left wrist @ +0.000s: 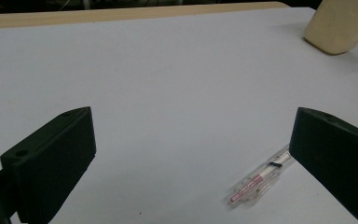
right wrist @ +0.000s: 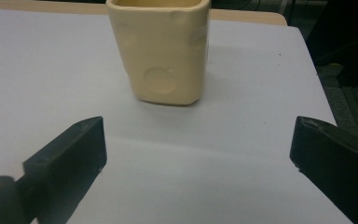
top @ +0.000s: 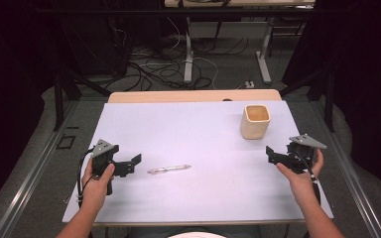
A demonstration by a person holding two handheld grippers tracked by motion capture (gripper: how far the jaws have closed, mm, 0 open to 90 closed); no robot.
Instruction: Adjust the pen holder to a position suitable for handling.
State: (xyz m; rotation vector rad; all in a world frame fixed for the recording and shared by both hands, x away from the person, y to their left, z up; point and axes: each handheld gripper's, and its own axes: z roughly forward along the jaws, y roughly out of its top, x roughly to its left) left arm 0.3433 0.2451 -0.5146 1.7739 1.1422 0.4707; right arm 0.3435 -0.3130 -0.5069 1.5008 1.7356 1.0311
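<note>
Nothing started yet: left hand-held gripper (top: 135, 162) released near the clear plastic pen (top: 169, 169), right hand-held gripper (top: 271, 153) released facing the cream square ceramic cup (top: 255, 121); pickup remains.

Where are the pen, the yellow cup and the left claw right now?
pen (top: 169, 169), high view, middle of its clear barrel.
yellow cup (right wrist: 163, 56), right gripper view, front wall of the cup.
left claw (top: 135, 162), high view, midway between its open fingertips.
</note>
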